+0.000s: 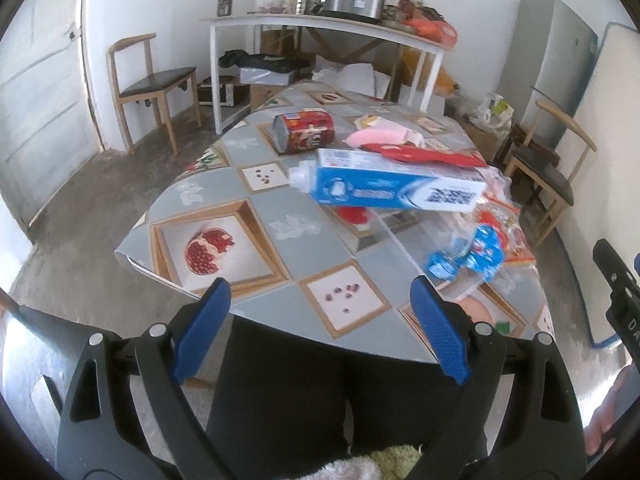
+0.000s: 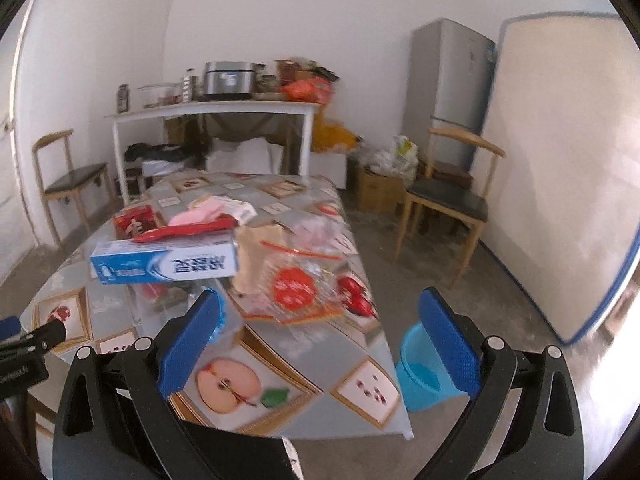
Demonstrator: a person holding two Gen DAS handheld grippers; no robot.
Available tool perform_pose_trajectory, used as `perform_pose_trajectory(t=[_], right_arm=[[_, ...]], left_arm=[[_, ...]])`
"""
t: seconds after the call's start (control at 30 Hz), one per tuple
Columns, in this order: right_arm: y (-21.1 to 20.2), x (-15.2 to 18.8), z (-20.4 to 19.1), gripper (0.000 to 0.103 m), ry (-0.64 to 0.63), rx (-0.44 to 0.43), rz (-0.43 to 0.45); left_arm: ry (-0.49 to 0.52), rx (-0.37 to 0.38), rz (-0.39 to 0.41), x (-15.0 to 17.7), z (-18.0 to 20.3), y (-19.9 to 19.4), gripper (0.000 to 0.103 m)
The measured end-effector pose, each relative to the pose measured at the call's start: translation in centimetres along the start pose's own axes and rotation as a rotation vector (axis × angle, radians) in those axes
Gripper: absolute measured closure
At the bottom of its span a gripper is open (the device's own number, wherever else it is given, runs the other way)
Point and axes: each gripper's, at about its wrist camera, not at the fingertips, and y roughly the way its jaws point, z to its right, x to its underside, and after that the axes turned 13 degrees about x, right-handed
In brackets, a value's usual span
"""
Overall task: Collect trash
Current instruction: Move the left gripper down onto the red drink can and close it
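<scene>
Currently we hold both tools above the near edge of the table (image 1: 280, 236), each claw spread apart and empty: left gripper (image 1: 320, 320), right gripper (image 2: 320, 340). Trash sits mid-table in a loose pile. Largest is the blue toothpaste box (image 1: 394, 188), propped on items beneath it; next the clear printed bag (image 2: 304, 280), the red can (image 1: 306, 130) lying on its side, then the crumpled blue wrapper (image 1: 468, 258). The blue bin (image 2: 420, 372) stands on the floor beside the table's right corner.

Risks: we judge the propped box may topple if neighbours are pulled first; the can may roll; the slack bag may slip from the pads.

Box lettering appears Chinese, though blur prevents reading.
</scene>
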Motion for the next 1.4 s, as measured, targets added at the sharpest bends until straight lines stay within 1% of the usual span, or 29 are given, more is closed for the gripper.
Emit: perform_pose_trajectory(t=[0.07,0.17,0.23,0.27,0.37,0.47,0.5,0.57,0.67,0.73,0.87,0.93,0.97,1.0,1.1,1.13,1.17,1.23,1.27,1.33,1.37,1.4], right_arm=[[0.0,-0.6,-0.8,0.006,-0.015,-0.015,0.012],[0.2,-1.6,-1.6,0.006,-0.033,-0.041,0.030],[0.5,-2.3,-2.2,0.006,-0.047,-0.055,0.047],[0.5,-2.5,-2.3,0.006,-0.049,-0.063,0.052],[1.1,-3.4,-2.7,0.006,-0.051,-0.127,0.057],[1.7,-4.2,-3.1,0.006,-0.048,-0.175,0.062],[1.8,-4.4,-3.2,0.006,-0.046,-0.201,0.067],[2.1,-4.6,-3.3,0.006,-0.041,-0.224,0.075],[2.7,-4.9,-3.3,0.006,-0.033,-0.251,0.083],[3.3,-5.2,-3.1,0.006,-0.019,-0.267,0.080],[4.6,-6.0,-2.8,0.006,0.001,-0.296,0.052],[5.2,-6.4,-2.4,0.006,0.018,-0.317,0.039],[5.5,-6.5,-2.2,0.006,0.025,-0.323,0.035],[5.9,-6.7,-1.9,0.006,0.035,-0.330,0.028],[7.1,-7.3,-1.2,0.006,0.047,-0.371,-0.004],[7.6,-7.4,-1.1,0.006,0.052,-0.385,-0.017],[8.2,-7.6,-1.0,0.006,0.055,-0.400,-0.030],[9.4,-7.9,-0.7,0.006,0.058,-0.430,-0.061],[9.8,-8.1,-0.5,0.006,0.058,-0.440,-0.072],[10.8,-8.4,-0.3,0.006,0.056,-0.446,-0.090],[11.3,-8.5,-0.3,0.006,0.057,-0.451,-0.099],[11.9,-8.6,-0.2,0.006,0.059,-0.459,-0.111]], left_arm=[[-0.033,0.007,0.011,-0.5,-1.1,0.2,0.016],[-0.051,0.011,0.021,-1.1,-2.2,0.3,0.016],[-0.052,-0.002,0.022,-1.7,-2.9,0.6,0.015],[-0.053,-0.011,0.020,-1.9,-3.1,0.7,0.013],[-0.067,-0.020,0.020,-2.7,-4.1,0.9,0.012],[-0.082,-0.009,0.011,-3.5,-5.1,1.3,0.010],[-0.086,0.000,0.008,-3.8,-5.5,1.5,0.010],[-0.092,0.027,0.000,-4.2,-6.0,1.6,0.009],[-0.124,0.108,-0.004,-4.9,-6.9,1.7,0.009],[-0.141,0.133,0.006,-5.5,-7.5,1.7,0.009],[-0.140,0.151,0.040,-7.2,-8.5,1.5,0.009],[-0.115,0.162,0.068,-8.6,-9.0,1.4,0.009],[-0.092,0.186,0.074,-9.3,-9.1,1.5,0.009],[-0.070,0.213,0.068,-10.0,-9.1,1.8,0.009],[-0.009,0.336,0.021,-12.8,-9.3,3.5,0.009],[0.010,0.356,0.003,-13.8,-9.3,4.4,0.009],[0.026,0.365,-0.008,-14.6,-9.4,5.1,0.009],[0.073,0.353,-0.041,-16.6,-9.5,7.3,0.009],[0.104,0.364,-0.065,-17.9,-9.6,8.8,0.009],[0.129,0.360,-0.098,-19.6,-9.7,10.9,0.009],[0.142,0.353,-0.122,-20.4,-9.8,12.1,0.009],[0.178,0.342,-0.165,-21.6,-9.6,14.1,0.009]])
